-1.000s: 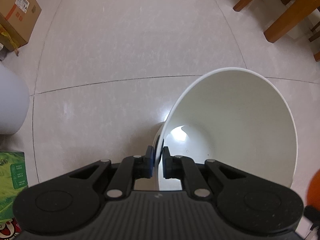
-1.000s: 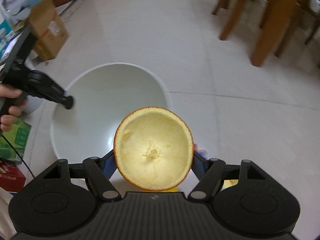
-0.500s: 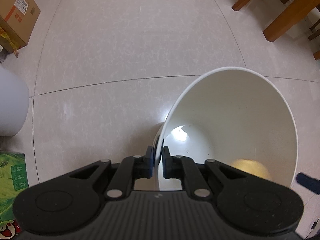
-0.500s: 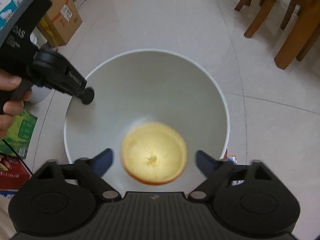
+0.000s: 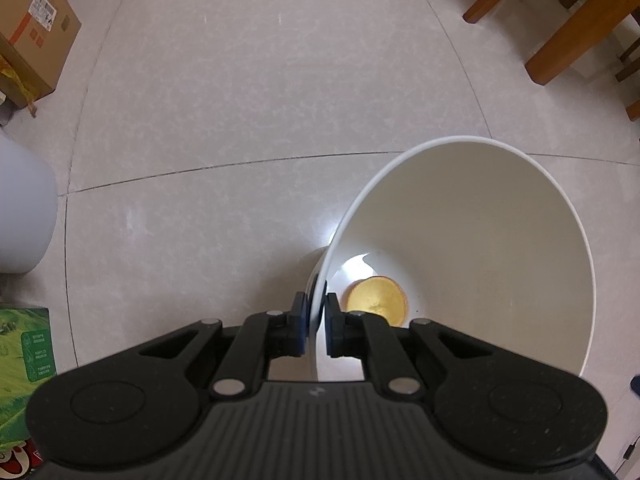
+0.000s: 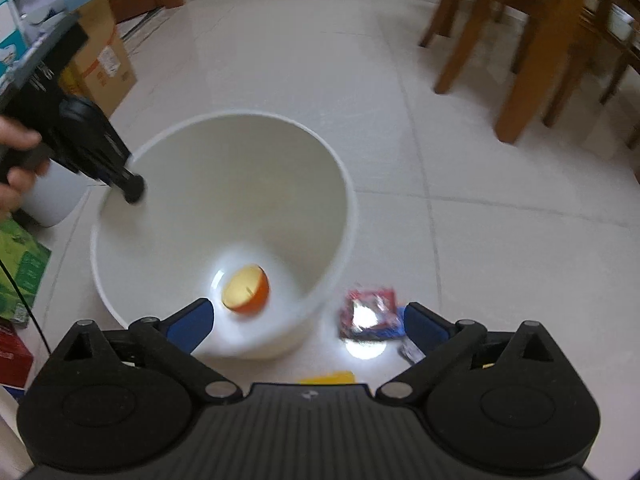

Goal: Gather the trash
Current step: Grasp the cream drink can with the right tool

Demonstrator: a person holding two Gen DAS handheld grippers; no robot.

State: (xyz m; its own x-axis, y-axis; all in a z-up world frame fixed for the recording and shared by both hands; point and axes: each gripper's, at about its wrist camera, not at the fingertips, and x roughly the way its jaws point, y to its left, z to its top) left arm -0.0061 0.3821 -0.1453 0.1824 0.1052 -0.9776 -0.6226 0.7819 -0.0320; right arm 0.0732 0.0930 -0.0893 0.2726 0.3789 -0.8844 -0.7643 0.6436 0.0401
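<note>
A pale tiled floor [image 5: 240, 100] fills both views, with wooden chair and table legs [image 6: 524, 80] at your far right and a cardboard box [image 5: 32, 40] at your far left. On the floor in front of you stands a white bin [image 6: 240, 168], wide and open at the top. Your left gripper [image 5: 315, 316] is closed on the bin's near rim, one finger outside the wall and one inside. From the right wrist view, your left hand [image 6: 16, 160] shows at the left edge, wrapped around that gripper's handle. At the bottom of the bin lies half an orange peel [image 6: 246, 289], hollow side up. Your right gripper [image 6: 308, 320] is above the bin's near edge, fingers spread wide with nothing between them. Just beside the bin on its right, a crumpled red and blue wrapper [image 6: 370, 314] lies on the floor, with a small yellow scrap [image 6: 326, 377] nearer you. A green carton [image 5: 24, 360] sits at your left.
</note>
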